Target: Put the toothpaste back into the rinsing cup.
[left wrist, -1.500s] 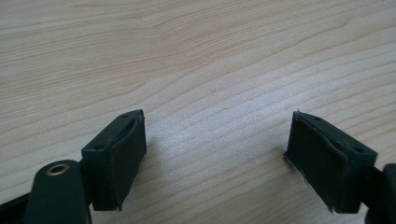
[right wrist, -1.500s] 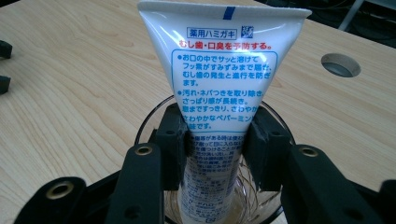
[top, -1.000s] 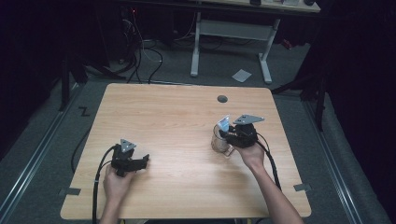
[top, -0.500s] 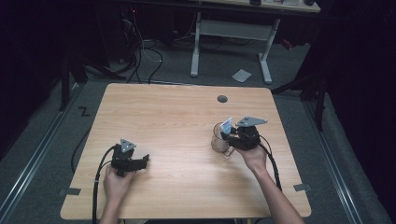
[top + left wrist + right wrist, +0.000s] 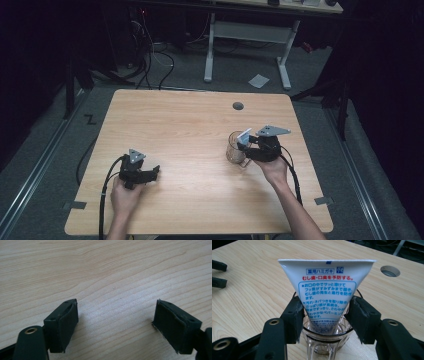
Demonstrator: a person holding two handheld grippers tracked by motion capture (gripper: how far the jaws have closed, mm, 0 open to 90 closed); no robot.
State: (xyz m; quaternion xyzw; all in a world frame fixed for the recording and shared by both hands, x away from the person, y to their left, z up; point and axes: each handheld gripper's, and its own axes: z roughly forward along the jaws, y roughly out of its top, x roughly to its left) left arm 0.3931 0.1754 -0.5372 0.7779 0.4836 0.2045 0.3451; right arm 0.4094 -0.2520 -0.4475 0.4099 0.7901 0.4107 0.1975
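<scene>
We spread our right tongs, just opening, off the toothpaste tube now standing crimp-up in the glass cup at the tabletop's three o'clock, while our left tongs rest splayed and empty at seven o'clock.

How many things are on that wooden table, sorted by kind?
Tube of toothpaste: 1, standing in the cup
Clear glass cup: 1
Handheld gripper: 2, left gripper and right gripper
Total: 4
</scene>
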